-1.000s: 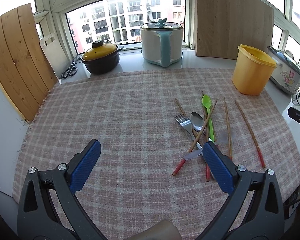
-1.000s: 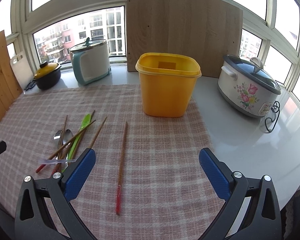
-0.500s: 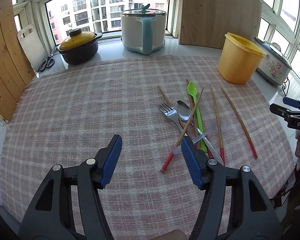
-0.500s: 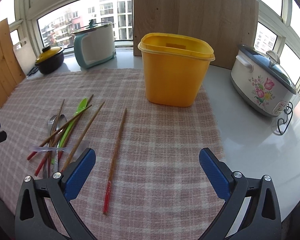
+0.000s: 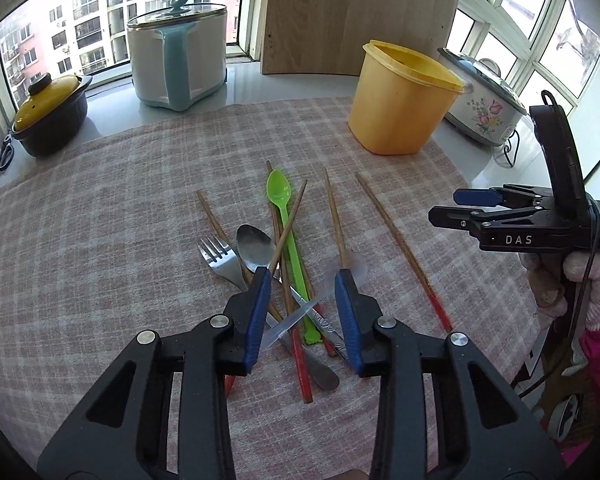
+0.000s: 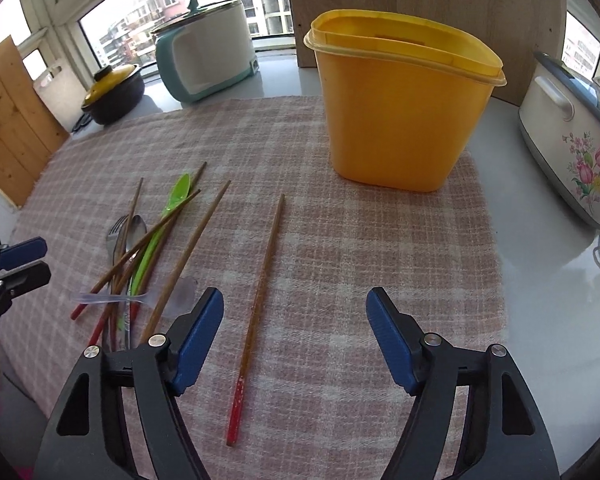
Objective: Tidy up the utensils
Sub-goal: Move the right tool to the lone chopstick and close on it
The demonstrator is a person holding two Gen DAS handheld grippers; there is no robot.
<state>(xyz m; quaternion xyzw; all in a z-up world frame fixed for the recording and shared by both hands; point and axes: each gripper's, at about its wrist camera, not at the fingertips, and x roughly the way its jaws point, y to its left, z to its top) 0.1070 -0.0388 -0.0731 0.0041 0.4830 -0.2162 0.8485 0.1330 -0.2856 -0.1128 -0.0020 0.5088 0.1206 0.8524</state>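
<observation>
A pile of utensils lies on the checked cloth point(image 5: 120, 220): a green spoon point(image 5: 279, 192), a metal fork point(image 5: 220, 258), a metal spoon point(image 5: 254, 246), a clear plastic spoon point(image 5: 296, 316) and several red-tipped chopsticks. My left gripper point(image 5: 303, 276) hovers over the pile's near end. Its jaws are closing around the green handle and crossed chopsticks, and the pads press on nothing. One chopstick point(image 6: 262, 280) lies apart on the right. My right gripper point(image 6: 295, 294) straddles it, jaws closing and clear of it. The yellow container point(image 6: 400, 120) stands open behind.
A white and teal cooker point(image 5: 176, 56), a dark pot with a yellow lid point(image 5: 48, 120) and scissors point(image 5: 0, 158) line the windowsill. A floral cooker point(image 6: 572, 148) with its cord sits on the right. A wooden board point(image 5: 356, 12) leans behind the container.
Both grippers have moved forward and down toward the cloth, tilting further down. The left jaws narrowed a lot over the pile; the right jaws narrowed around the lone chopstick.
</observation>
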